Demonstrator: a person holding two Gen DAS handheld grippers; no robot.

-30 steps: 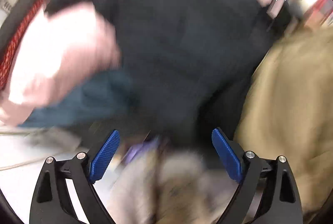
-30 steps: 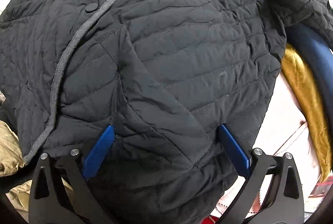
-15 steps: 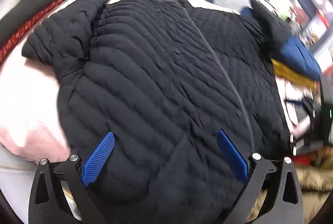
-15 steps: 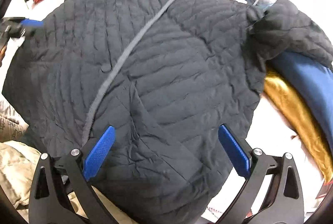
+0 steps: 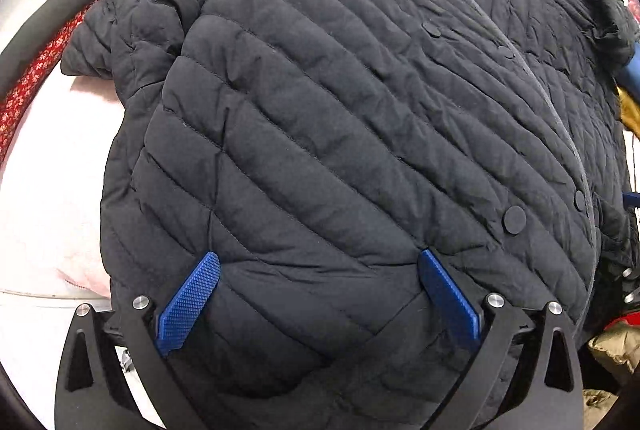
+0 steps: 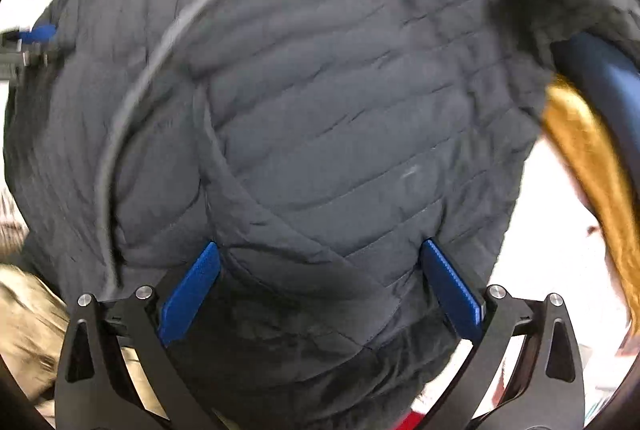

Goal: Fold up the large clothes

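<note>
**Big black puffy jacket lies flat, both grippers wide apart**

Pale pink bedding (image 5: 48, 182) lies under everything, soft and smooth. On top of it rests the black jacket (image 5: 340, 134), front side up. Its long way runs from the bottom hem, close to both cameras, up to the collar at the far end. It is puffy, stitched in slanted rows, and a bit wrinkled. Round flat snaps (image 5: 515, 220) and a thin grey edge strip (image 6: 132, 98) run along its front opening. One sleeve is bunched up at the far left.

The left gripper (image 5: 318, 304) has its blue bumpy pads spread wide above the hem, pinching nothing. The right gripper (image 6: 320, 300) is spread wide too (this view is blurry).

A shiny gold cloth (image 6: 588, 158) and a dark blue cloth (image 6: 600, 66) lie just beside the jacket on the right. A red patterned cloth (image 5: 28, 82) lies at the left.
</note>
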